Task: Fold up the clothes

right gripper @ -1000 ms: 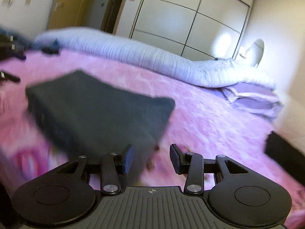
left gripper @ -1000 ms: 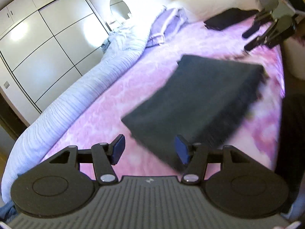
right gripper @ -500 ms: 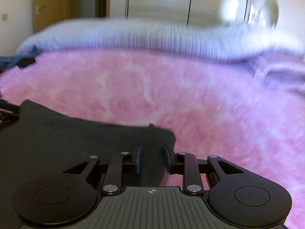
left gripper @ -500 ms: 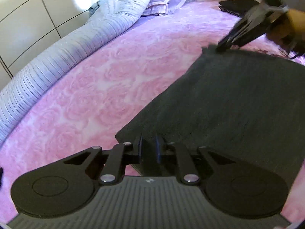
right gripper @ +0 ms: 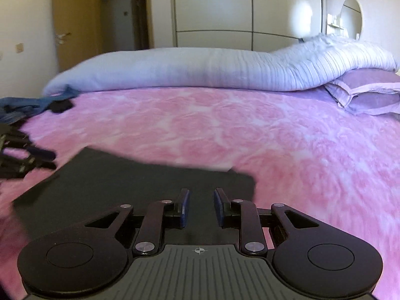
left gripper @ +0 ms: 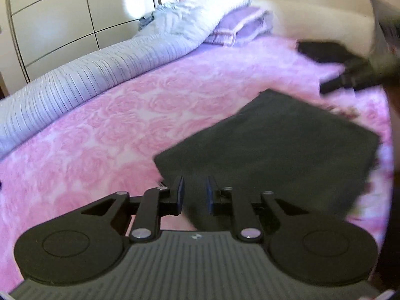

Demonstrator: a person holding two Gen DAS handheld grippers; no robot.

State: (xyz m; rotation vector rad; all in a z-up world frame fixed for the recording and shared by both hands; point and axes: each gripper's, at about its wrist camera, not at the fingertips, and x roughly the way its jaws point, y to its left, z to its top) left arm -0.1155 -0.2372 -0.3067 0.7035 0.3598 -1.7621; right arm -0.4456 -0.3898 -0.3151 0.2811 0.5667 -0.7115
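Note:
A dark folded garment (left gripper: 275, 150) lies on the pink bedspread (left gripper: 125, 137). My left gripper (left gripper: 194, 195) sits at its near corner. Fabric fills the narrow gap between the blue pads, and the jaws are opening slightly. In the right wrist view the same garment (right gripper: 125, 187) runs under and between the pads of my right gripper (right gripper: 201, 206), which is narrowed on its edge near a corner. The right gripper (left gripper: 325, 90) shows blurred beside the garment's far edge. The left gripper (right gripper: 51, 160) shows at the garment's left corner.
A rolled pale blue duvet (left gripper: 75, 82) runs along the bed's far side, with lilac pillows (left gripper: 237, 30) at its end. Another dark garment (left gripper: 322, 50) lies by the pillows. Blue clothes (right gripper: 22, 107) are heaped at the bed's left end. White wardrobe doors (right gripper: 250, 12) stand behind.
A second ago both grippers hung open above the garment. They dropped onto its corners and closed. Since then both have drawn back with the fabric between the pads, and the left jaws stand slightly wider.

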